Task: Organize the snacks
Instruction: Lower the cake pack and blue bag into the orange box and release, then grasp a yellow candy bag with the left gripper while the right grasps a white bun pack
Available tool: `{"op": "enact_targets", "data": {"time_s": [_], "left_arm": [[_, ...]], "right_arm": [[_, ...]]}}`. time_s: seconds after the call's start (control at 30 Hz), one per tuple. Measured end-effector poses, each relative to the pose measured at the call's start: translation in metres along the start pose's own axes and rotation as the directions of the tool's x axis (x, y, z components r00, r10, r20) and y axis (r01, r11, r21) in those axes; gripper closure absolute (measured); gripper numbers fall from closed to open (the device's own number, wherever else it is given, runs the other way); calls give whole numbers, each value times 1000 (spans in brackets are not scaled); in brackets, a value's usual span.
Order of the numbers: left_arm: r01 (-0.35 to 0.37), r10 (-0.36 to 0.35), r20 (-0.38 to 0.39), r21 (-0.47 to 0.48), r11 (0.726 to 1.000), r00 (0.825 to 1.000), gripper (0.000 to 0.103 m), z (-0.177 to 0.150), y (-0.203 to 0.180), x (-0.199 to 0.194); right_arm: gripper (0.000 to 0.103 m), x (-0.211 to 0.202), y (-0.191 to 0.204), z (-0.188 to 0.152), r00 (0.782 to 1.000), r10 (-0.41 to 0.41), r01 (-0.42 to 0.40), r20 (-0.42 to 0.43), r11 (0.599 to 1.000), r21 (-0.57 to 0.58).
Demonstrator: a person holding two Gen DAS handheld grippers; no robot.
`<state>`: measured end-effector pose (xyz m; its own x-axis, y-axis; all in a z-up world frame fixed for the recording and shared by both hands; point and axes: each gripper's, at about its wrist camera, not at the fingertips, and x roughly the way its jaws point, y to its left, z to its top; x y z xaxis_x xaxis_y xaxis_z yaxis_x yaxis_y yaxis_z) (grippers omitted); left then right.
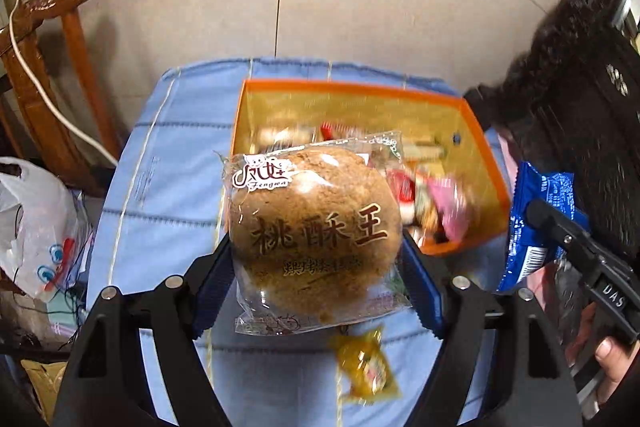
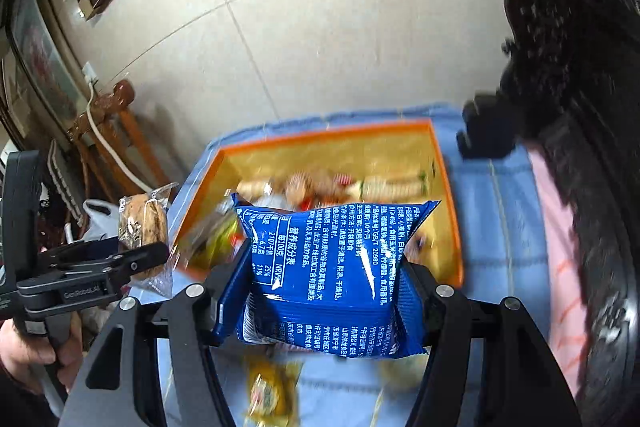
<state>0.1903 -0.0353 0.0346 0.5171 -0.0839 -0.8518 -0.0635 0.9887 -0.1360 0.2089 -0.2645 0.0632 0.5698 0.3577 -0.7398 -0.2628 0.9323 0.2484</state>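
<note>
Above the orange box, a wrapped walnut cookie is pinched by the left gripper; a blue snack bag is clamped by the right gripper.

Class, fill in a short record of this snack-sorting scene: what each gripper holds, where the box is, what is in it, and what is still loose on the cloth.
left gripper: shut on the round walnut cookie pack, lifted above the cloth
right gripper: shut on the blue snack bag, also lifted
orange box: open, on the blue quilted cloth, beyond both grippers
box contents: several mixed wrapped snacks, blurred
loose item: small yellow packet on the cloth, below the held packs
</note>
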Motion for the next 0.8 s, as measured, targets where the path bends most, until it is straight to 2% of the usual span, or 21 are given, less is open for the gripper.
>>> {"op": "enact_targets", "data": {"time_s": [0.1, 0.2, 0.27, 0.33, 0.4, 0.53, 0.63, 0.7, 0.8], "left_arm": [[-16, 16, 4, -8, 1000, 1000, 28, 18, -3, 12], [-6, 3, -57, -56, 998, 998, 27, 34, 0, 43], [-13, 7, -89, -67, 998, 996, 9, 35, 2, 61], [-40, 32, -98, -79, 996, 995, 9, 35, 6, 69], [-33, 26, -85, -84, 996, 996, 8, 32, 10, 71], [-60, 51, -112, -78, 995, 992, 8, 19, 17, 75], [-52, 45, -117, -59, 997, 992, 8, 3, 17, 69], [-59, 56, -122, -23, 998, 991, 8, -11, 13, 63], [-60, 60, -140, 8, 998, 988, 8, -32, 7, 57]], "right_arm": [[38, 21, -4, 19, 1000, 0, 0, -7, 1000, 5], [35, 48, -9, 33, 999, -30, 31, -31, 999, 17], [32, 65, -13, 37, 997, -52, 54, -58, 998, 37], [20, 77, -20, 35, 994, -89, 93, -66, 993, 70], [17, 79, -27, 26, 993, -109, 113, -54, 990, 88], [16, 64, -34, 8, 992, -123, 122, -5, 984, 130], [10, 39, -36, -9, 989, -143, 136, 45, 982, 134], [8, 28, -39, -20, 986, -158, 151, 50, 980, 127], [6, 18, -40, -48, 981, -194, 193, 13, 979, 63]]}}
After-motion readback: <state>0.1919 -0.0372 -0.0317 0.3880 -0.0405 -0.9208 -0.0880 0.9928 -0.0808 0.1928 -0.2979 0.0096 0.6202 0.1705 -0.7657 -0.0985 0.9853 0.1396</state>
